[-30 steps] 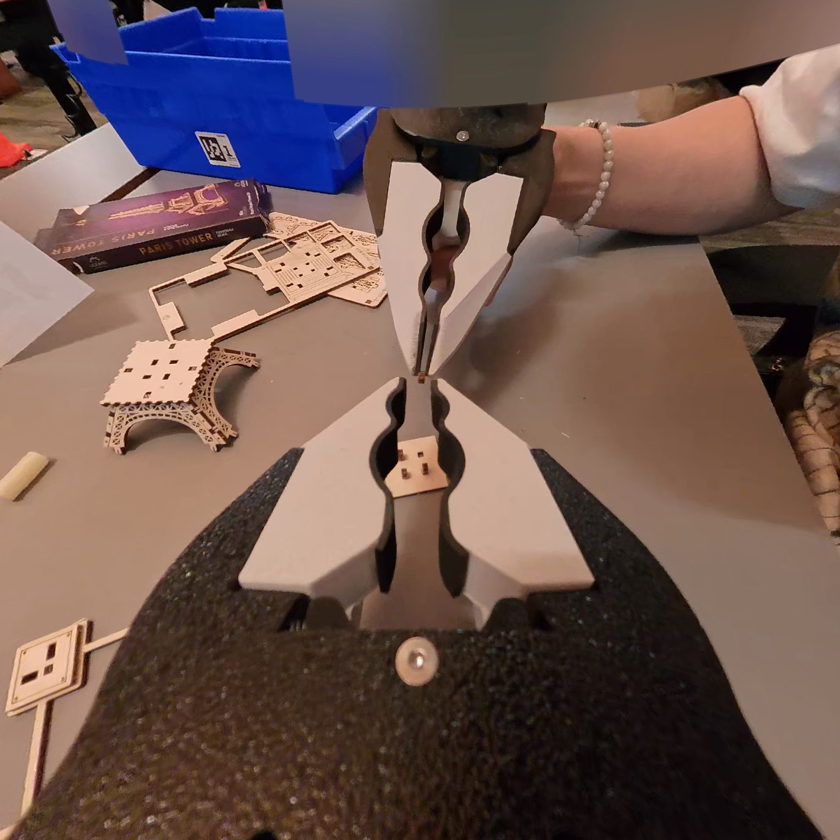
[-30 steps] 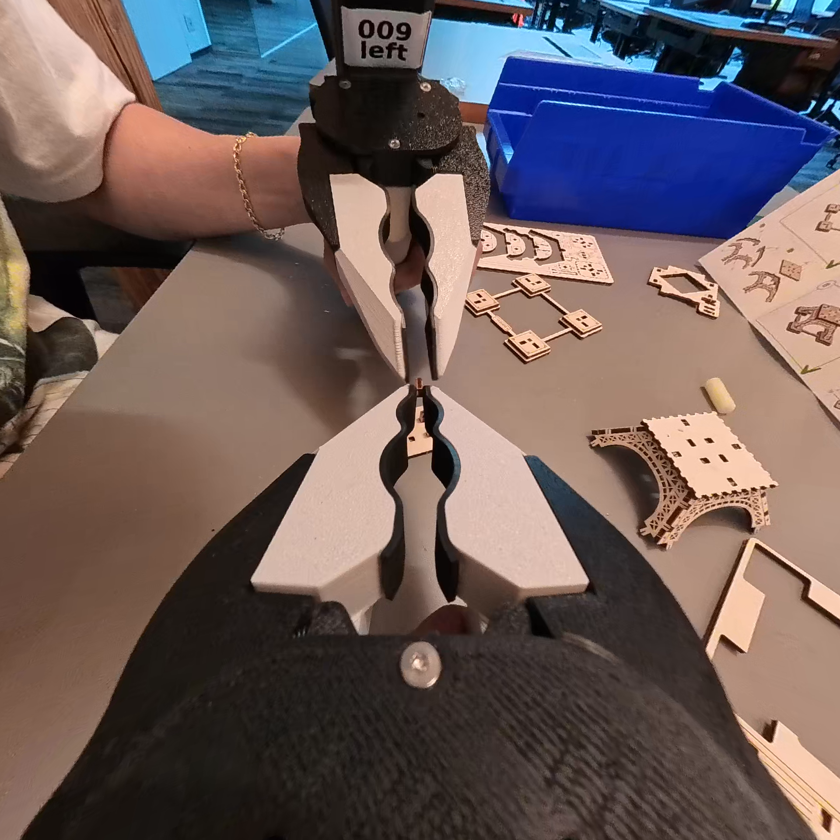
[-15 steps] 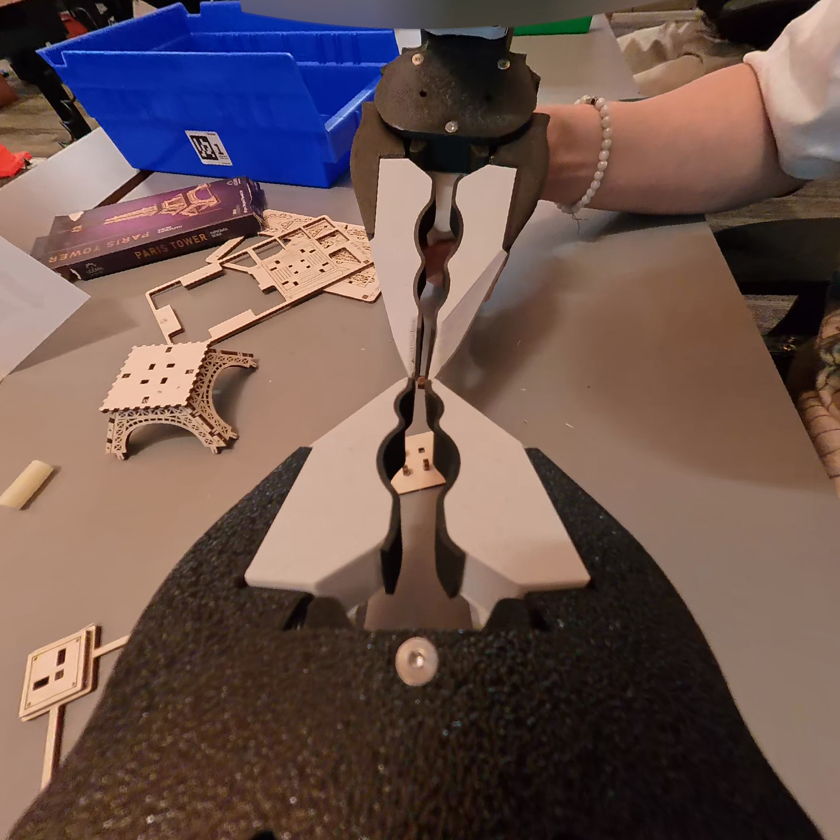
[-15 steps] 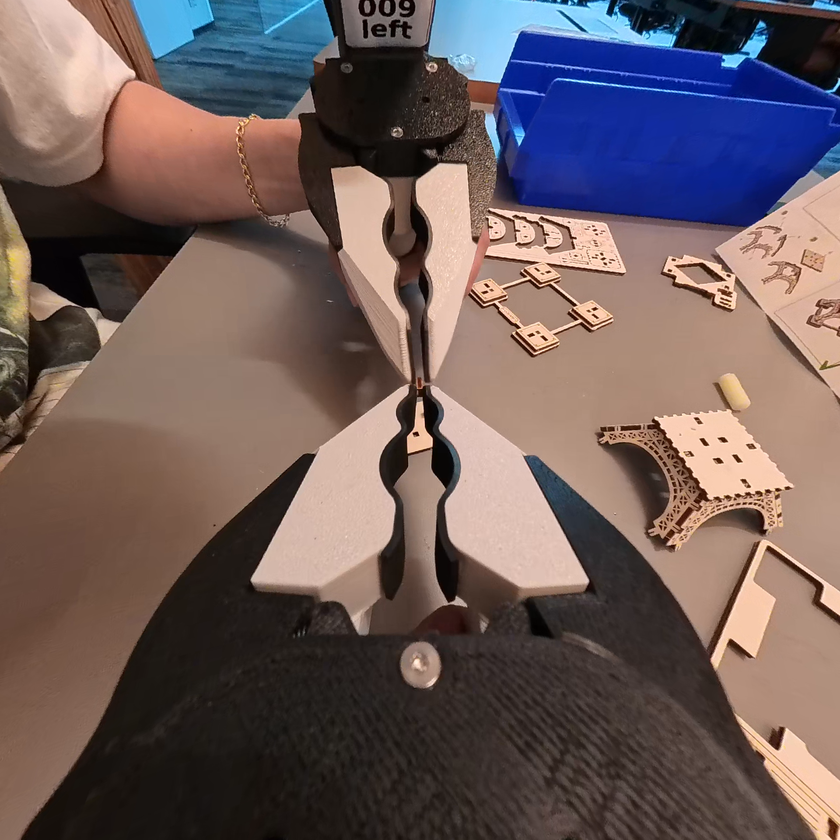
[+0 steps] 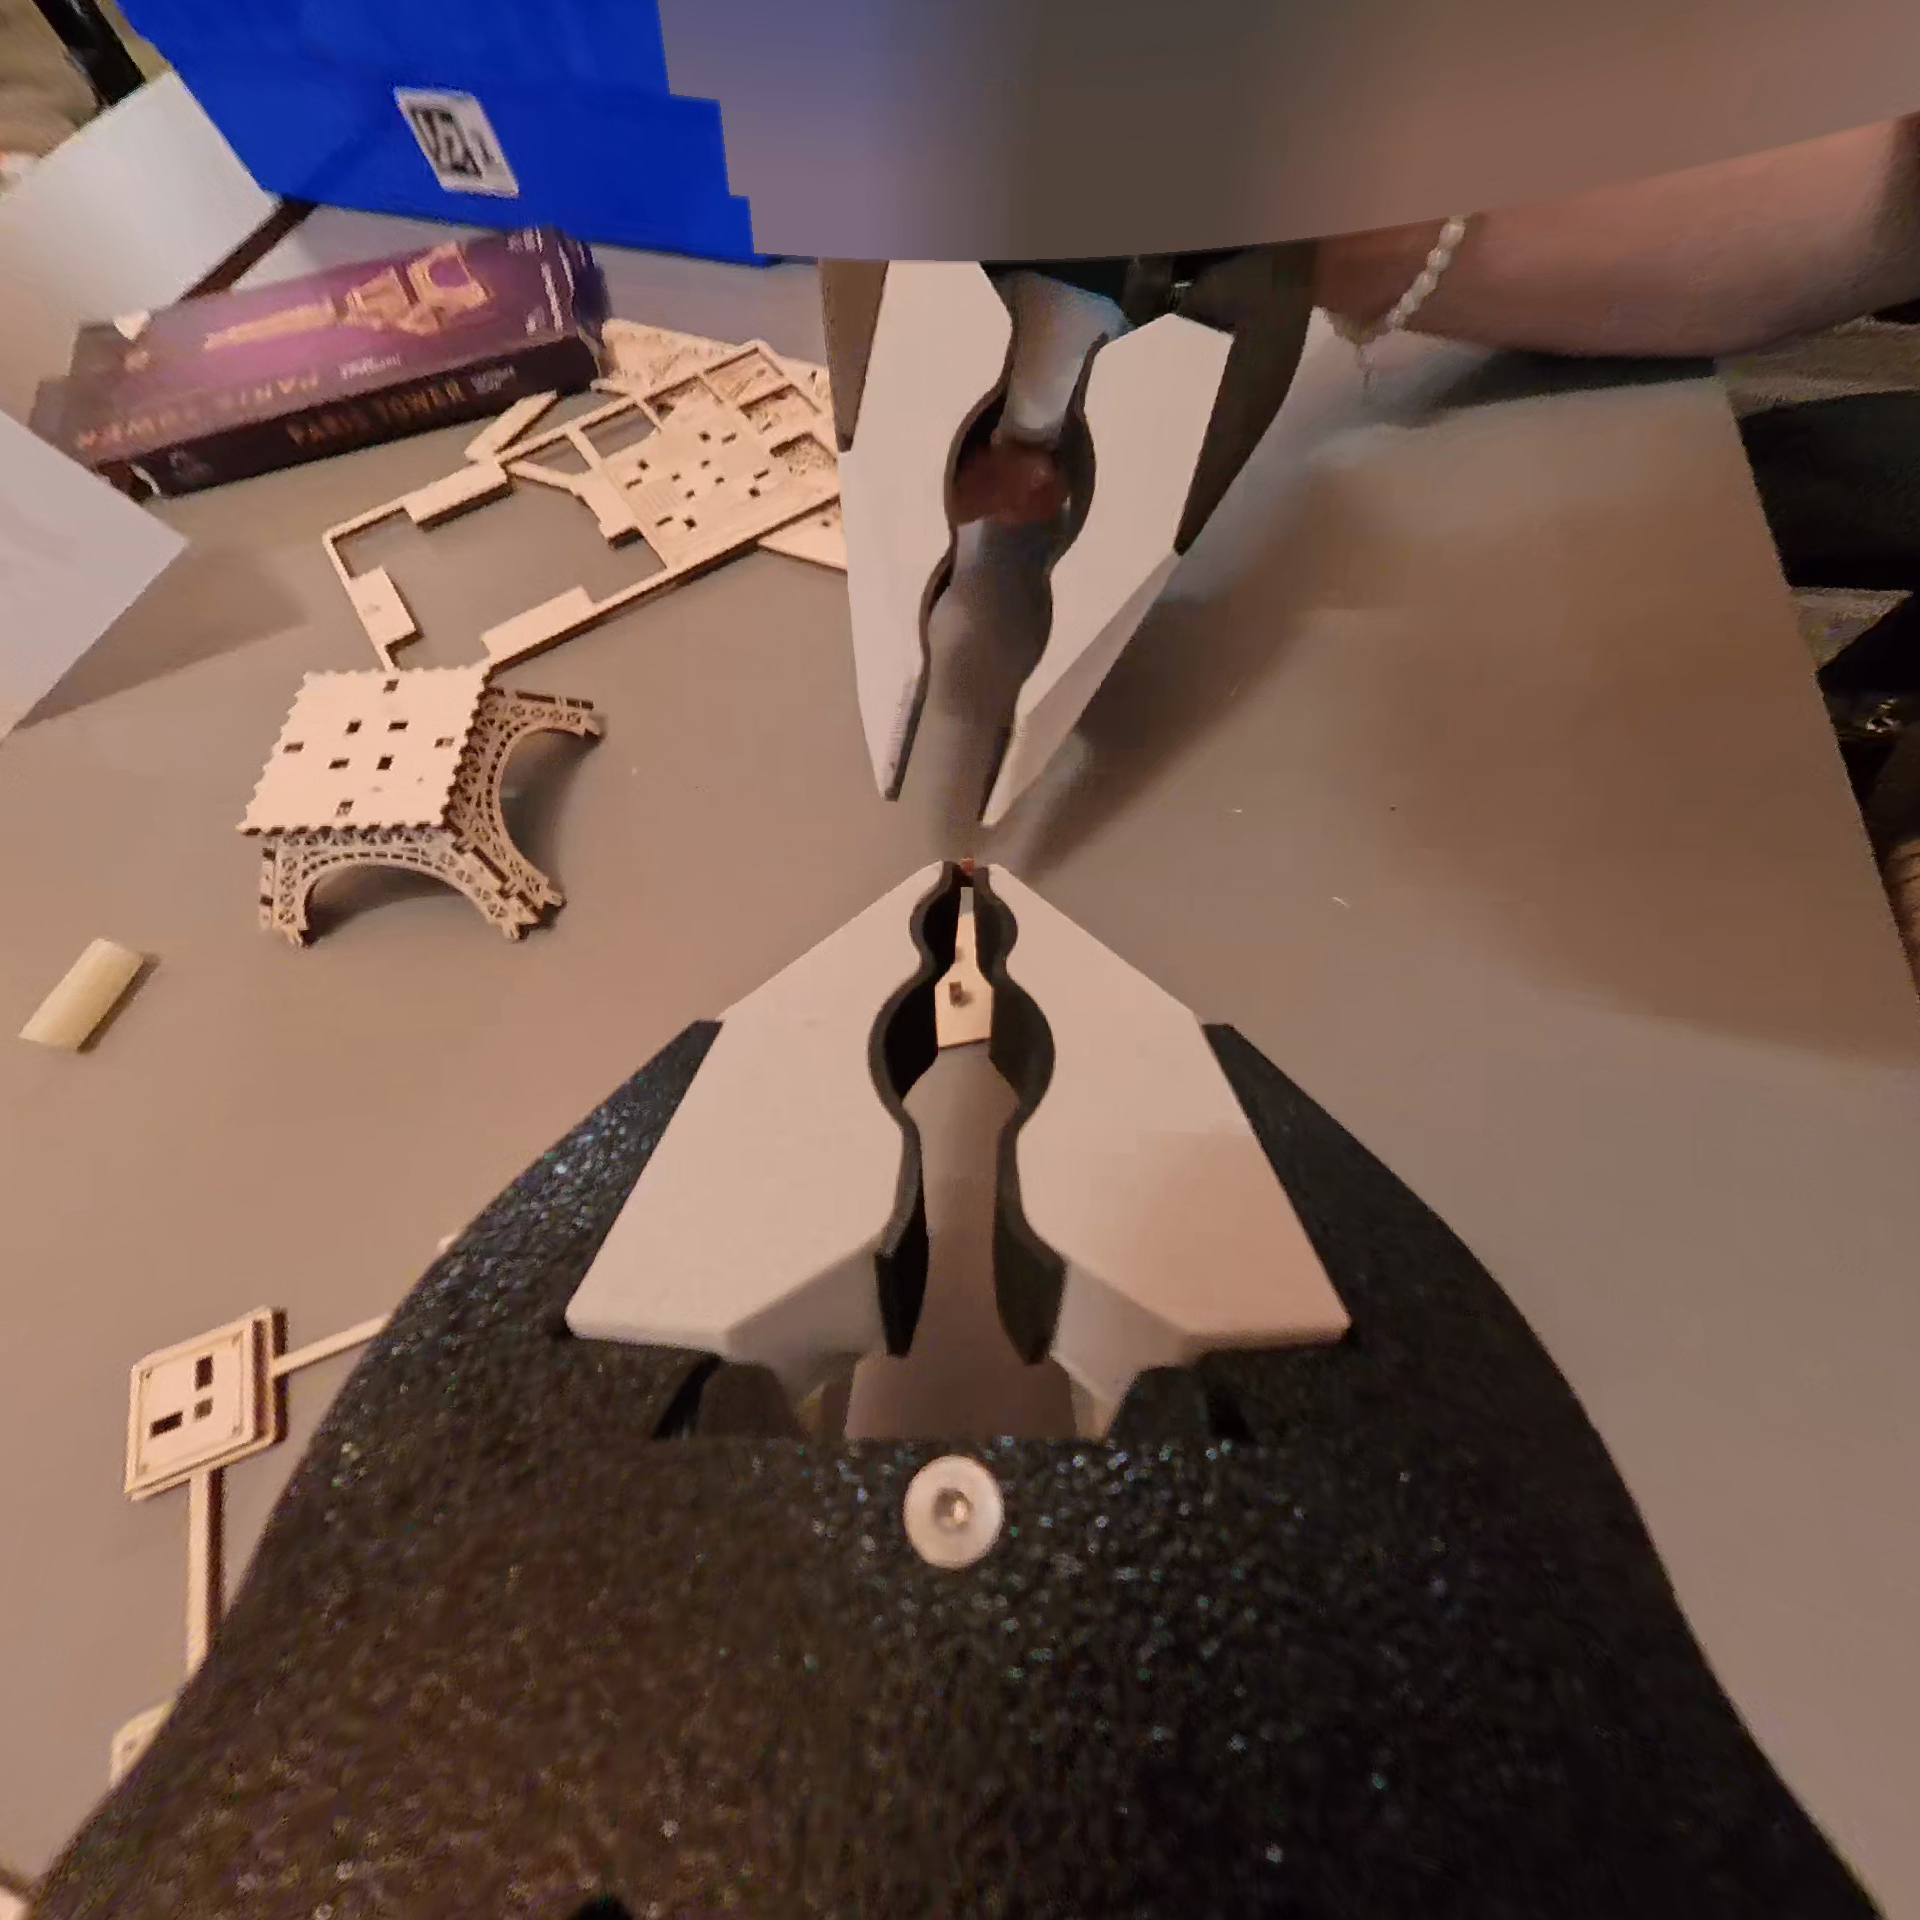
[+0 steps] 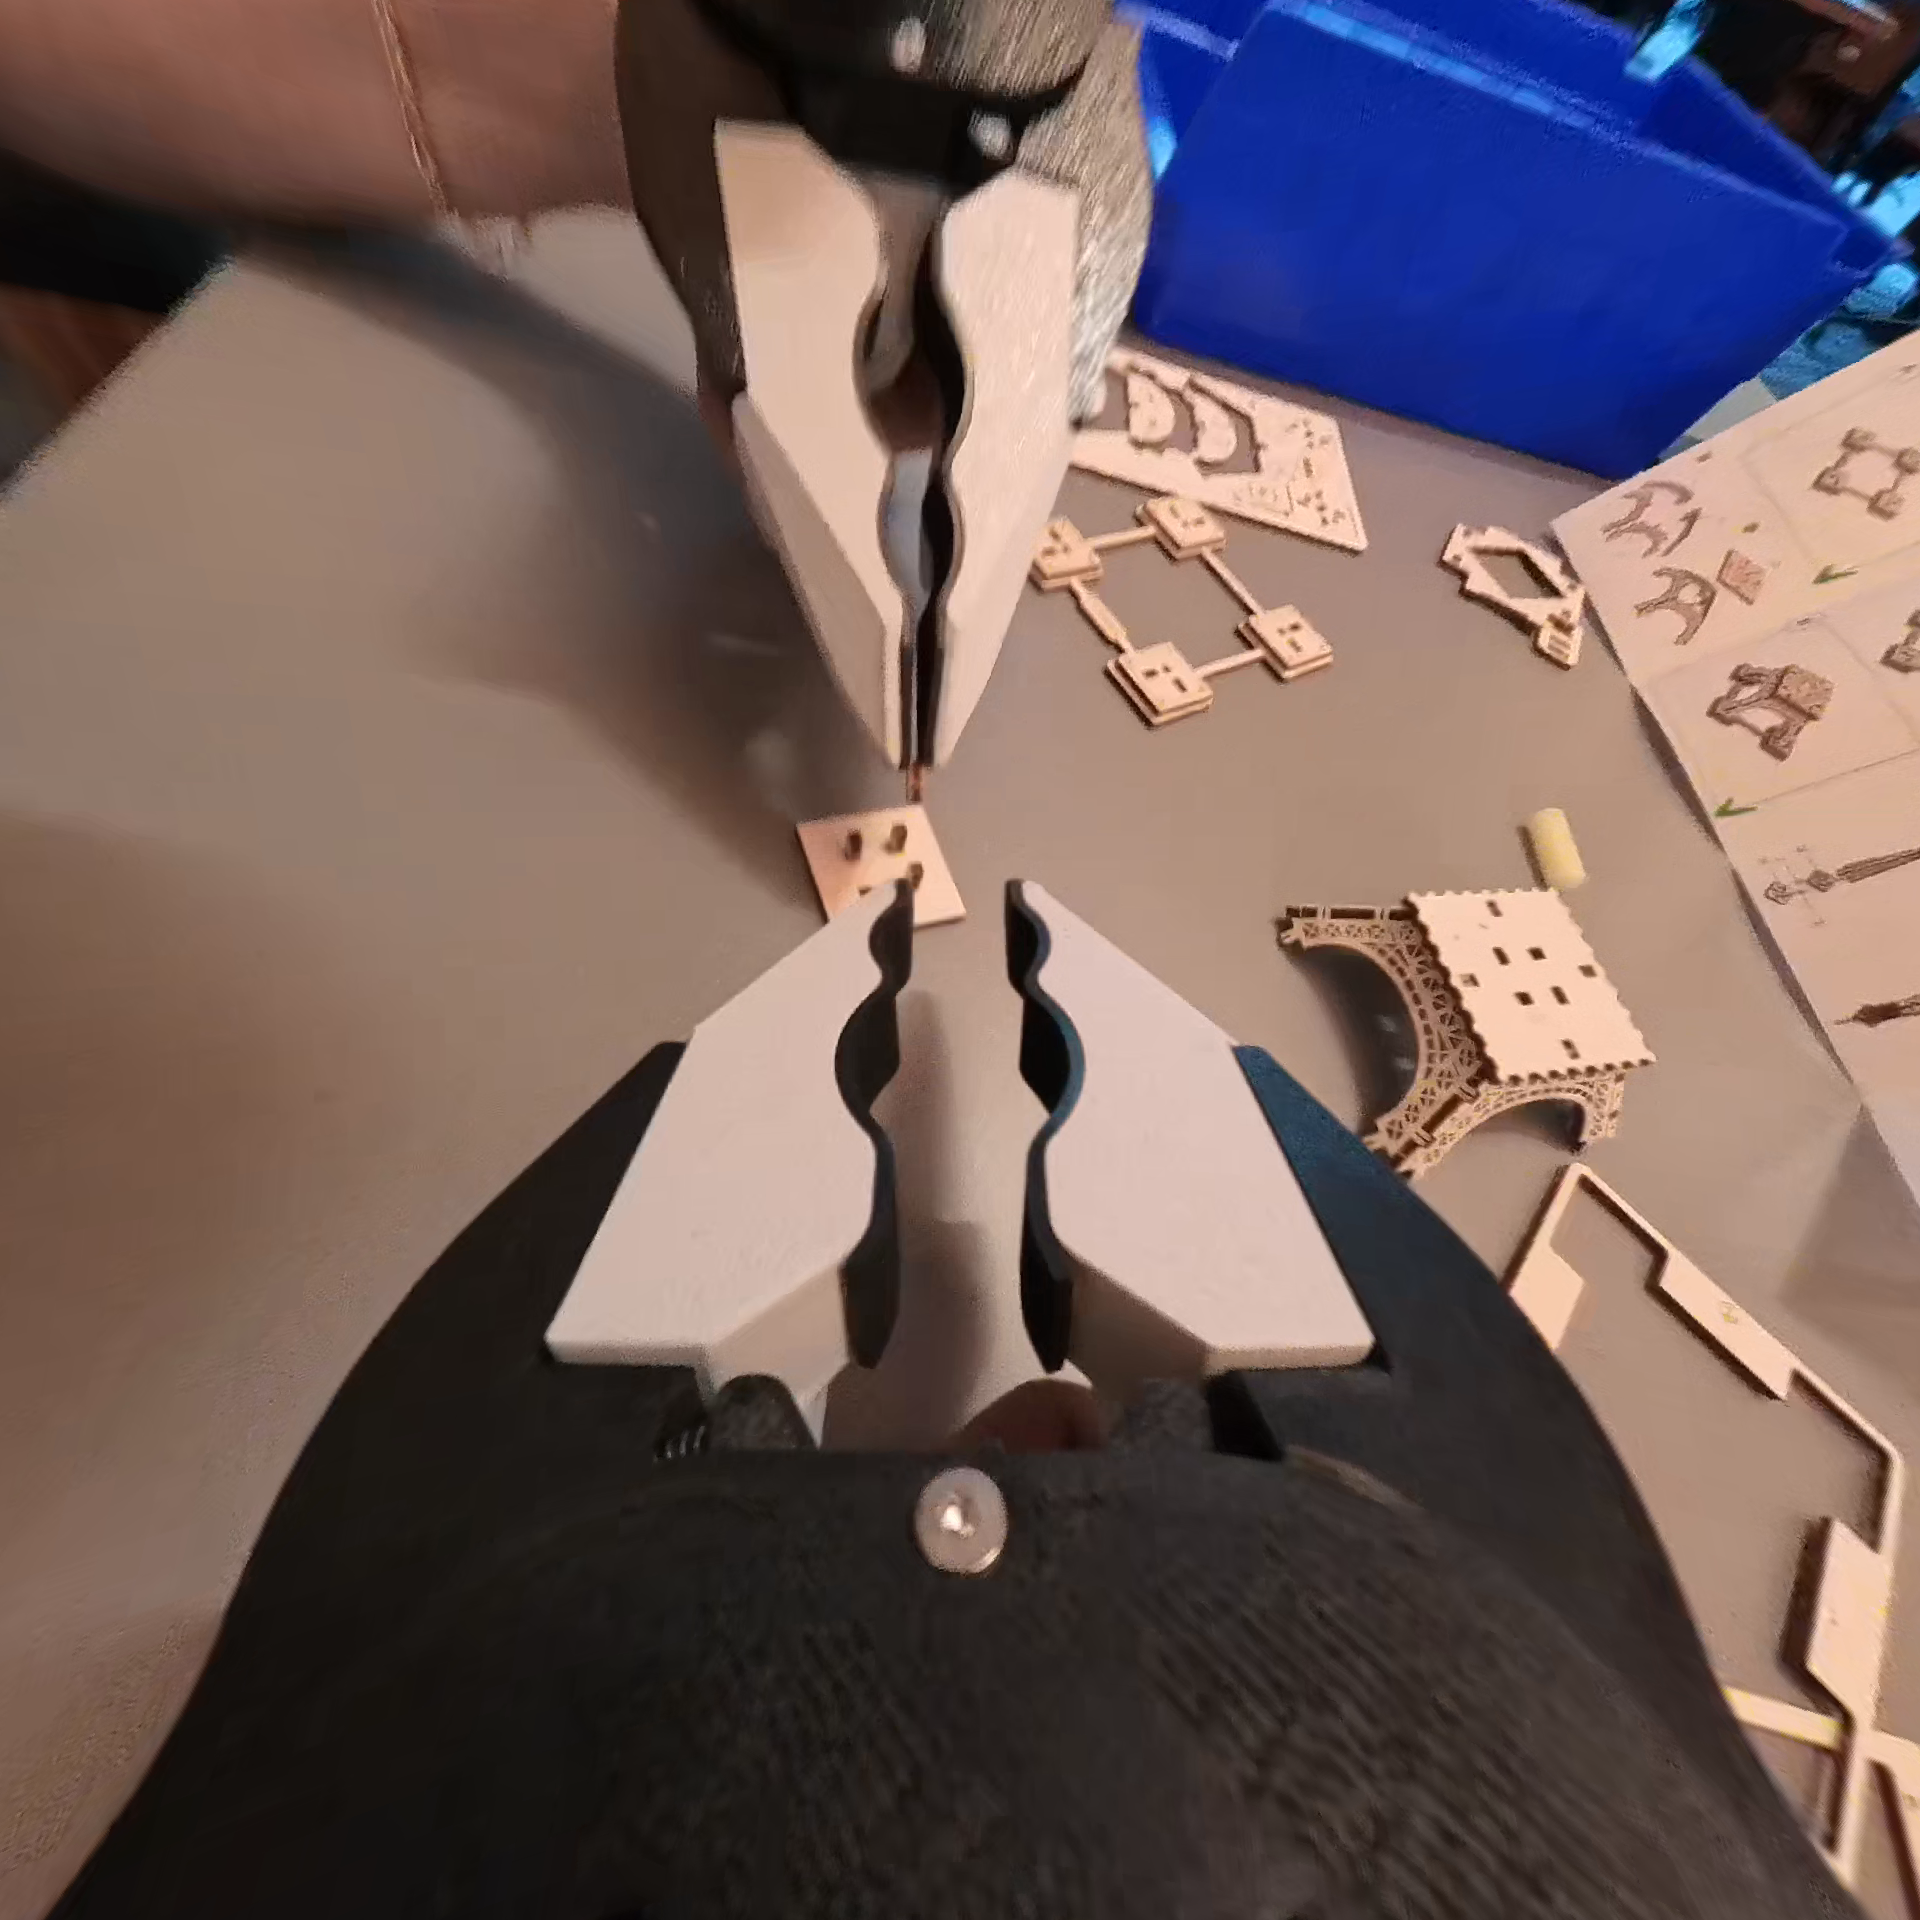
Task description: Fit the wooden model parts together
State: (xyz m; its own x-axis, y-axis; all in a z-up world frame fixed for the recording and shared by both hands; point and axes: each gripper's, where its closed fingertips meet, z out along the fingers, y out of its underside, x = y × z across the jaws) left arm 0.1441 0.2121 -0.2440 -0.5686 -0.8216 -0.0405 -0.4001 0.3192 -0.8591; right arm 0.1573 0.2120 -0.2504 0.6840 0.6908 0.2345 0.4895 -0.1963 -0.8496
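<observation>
My left gripper (image 5: pixel 961 871) is shut on a thin wooden part held edge-on at its tips. A small square wooden plate (image 6: pixel 881 868) with little holes sits right under those tips, touching the held part; it also shows between the left fingers (image 5: pixel 961 1013). In the right wrist view the left gripper (image 6: pixel 914 764) points down at the plate. My right gripper (image 6: pixel 956 894) is open and empty, with its left fingertip just in front of the plate. In the left wrist view the right gripper (image 5: pixel 935 805) faces mine with a small gap between the tips.
The built tower base (image 5: pixel 405 800) (image 6: pixel 1486 1018) stands on the grey table (image 5: pixel 1351 831). Cut-out wooden sheets (image 5: pixel 623 499) (image 6: pixel 1226 436), a frame of four squares (image 6: pixel 1184 613), a purple box (image 5: pixel 332 364), a blue bin (image 6: pixel 1455 260), instruction sheets (image 6: pixel 1787 623) and a pale peg (image 6: pixel 1555 847) lie around. The grippers are tip to tip, or close to it. Both grippers' tips are roughly 20 centimetres from the pale peg (image 6: pixel 1555 847). My left wrist view (image 5: pixel 84 994) looks at it from another angle.
My right gripper has opened and let go of the part, drawing back slightly from the left gripper's tips. The left gripper stays shut, and the square plate now shows clear of the right fingers.
</observation>
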